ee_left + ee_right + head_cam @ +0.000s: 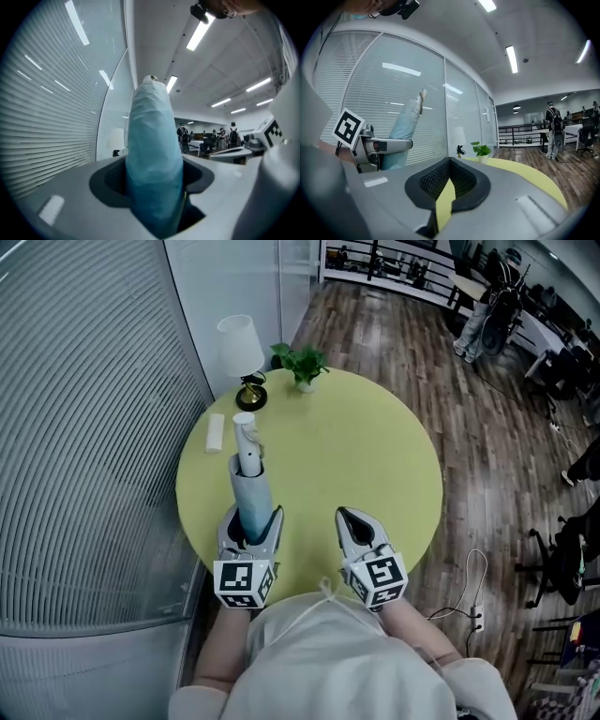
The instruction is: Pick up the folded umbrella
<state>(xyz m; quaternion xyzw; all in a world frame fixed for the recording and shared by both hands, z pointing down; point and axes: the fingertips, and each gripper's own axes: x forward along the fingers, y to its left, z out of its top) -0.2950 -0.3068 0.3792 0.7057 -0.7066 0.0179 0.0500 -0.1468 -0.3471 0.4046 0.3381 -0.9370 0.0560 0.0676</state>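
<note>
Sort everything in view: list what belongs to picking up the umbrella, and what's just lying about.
Job in hand:
umbrella, clamped in the left gripper
right gripper, shut and empty

Lying about:
lamp
plant
white block
all three at the far edge of the table

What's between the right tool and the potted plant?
Nothing: just bare yellow table between right tool and potted plant, clearest in the head view.
</note>
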